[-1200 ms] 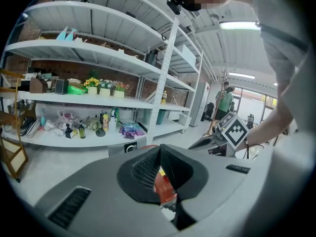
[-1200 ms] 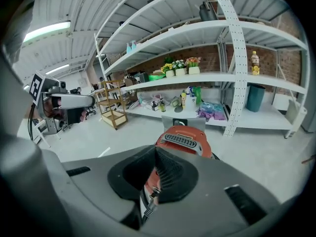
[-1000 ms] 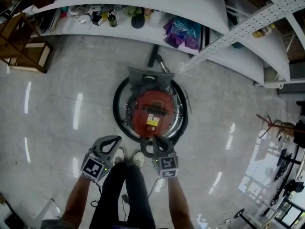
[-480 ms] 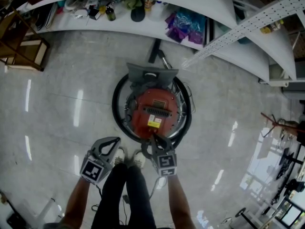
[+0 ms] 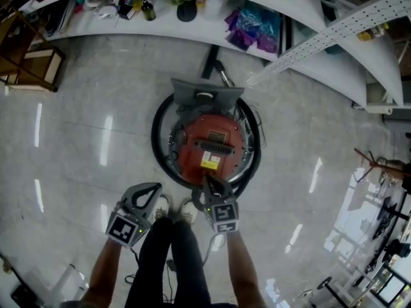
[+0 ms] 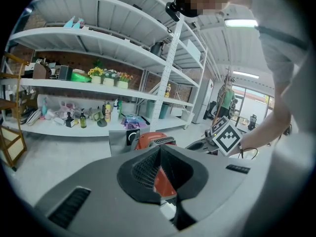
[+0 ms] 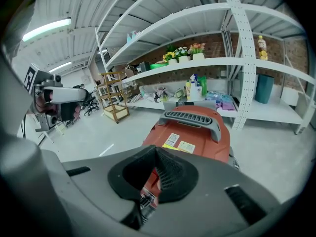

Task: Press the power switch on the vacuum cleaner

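Observation:
The red vacuum cleaner (image 5: pixel 209 147) stands on the floor inside a ring of its black hose (image 5: pixel 158 147); its grey nozzle part (image 5: pixel 204 97) is on the far side. My right gripper (image 5: pixel 207 178) is shut and empty, its tips over the near edge of the red body. In the right gripper view, the gripper (image 7: pixel 157 151) points at the vacuum cleaner (image 7: pixel 190 137), just below its grey handle (image 7: pixel 192 118) and stickers. I cannot make out the switch. My left gripper (image 5: pixel 156 187) is shut on nothing, left of and apart from the machine. The left gripper view shows that gripper (image 6: pixel 160 151).
White shelves (image 5: pixel 192 24) with bottles (image 5: pixel 148 9) and a purple bag (image 5: pixel 252 29) run behind the vacuum cleaner. A wooden rack (image 5: pixel 29 63) stands far left, a coat stand (image 5: pixel 379 165) at right. The person's legs (image 5: pixel 168 255) and shoes sit between the grippers.
My right gripper has crept forward to the vacuum cleaner's near edge. The left gripper has barely moved. The head view has shifted slightly.

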Demonstrator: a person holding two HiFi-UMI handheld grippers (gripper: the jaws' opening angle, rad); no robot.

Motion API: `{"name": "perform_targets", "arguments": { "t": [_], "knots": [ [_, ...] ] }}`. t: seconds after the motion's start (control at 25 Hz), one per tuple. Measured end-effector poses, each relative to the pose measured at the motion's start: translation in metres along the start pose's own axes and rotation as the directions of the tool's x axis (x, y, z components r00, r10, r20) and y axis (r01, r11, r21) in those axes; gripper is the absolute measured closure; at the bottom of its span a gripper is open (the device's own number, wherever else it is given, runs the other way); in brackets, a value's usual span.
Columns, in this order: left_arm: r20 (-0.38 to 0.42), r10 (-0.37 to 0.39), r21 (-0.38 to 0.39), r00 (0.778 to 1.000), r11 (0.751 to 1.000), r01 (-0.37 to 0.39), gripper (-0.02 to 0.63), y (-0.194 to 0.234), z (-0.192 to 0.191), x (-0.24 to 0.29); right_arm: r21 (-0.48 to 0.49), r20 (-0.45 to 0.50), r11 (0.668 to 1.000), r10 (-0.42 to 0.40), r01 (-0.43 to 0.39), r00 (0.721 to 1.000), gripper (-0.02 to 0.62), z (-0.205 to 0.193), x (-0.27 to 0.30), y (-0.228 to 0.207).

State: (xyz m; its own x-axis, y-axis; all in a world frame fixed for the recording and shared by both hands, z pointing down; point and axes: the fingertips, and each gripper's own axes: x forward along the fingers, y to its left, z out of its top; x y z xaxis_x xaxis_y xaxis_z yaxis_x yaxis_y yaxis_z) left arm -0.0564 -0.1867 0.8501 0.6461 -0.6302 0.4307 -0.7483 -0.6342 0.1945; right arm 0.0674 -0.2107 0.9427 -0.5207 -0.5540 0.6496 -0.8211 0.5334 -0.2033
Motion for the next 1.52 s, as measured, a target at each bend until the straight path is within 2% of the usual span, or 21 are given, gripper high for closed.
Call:
{"name": "perform_targets", "arguments": {
  "t": [0.64,1.0,1.52],
  "knots": [
    [0.021,0.014,-0.033,1.000,0.999,-0.013,0.598,0.005,0.001,-0.002,-0.025,-0.041,0.999,0.019,-0.020,0.999,0.594,-0.013,0.018,0.003],
    [0.014,0.008,-0.035,1.000,0.999,-0.007,0.598,0.005,0.000,0.001,0.012,-0.033,1.000,0.000,0.001,0.999,0.592,-0.011,0.020,0.001],
    [0.013,-0.003,-0.043,1.000,0.999,0.004,0.598,0.004,-0.004,0.003,-0.041,-0.063,0.999,-0.036,0.034,0.997,0.592,-0.015,0.022,0.002]
  ]
}}
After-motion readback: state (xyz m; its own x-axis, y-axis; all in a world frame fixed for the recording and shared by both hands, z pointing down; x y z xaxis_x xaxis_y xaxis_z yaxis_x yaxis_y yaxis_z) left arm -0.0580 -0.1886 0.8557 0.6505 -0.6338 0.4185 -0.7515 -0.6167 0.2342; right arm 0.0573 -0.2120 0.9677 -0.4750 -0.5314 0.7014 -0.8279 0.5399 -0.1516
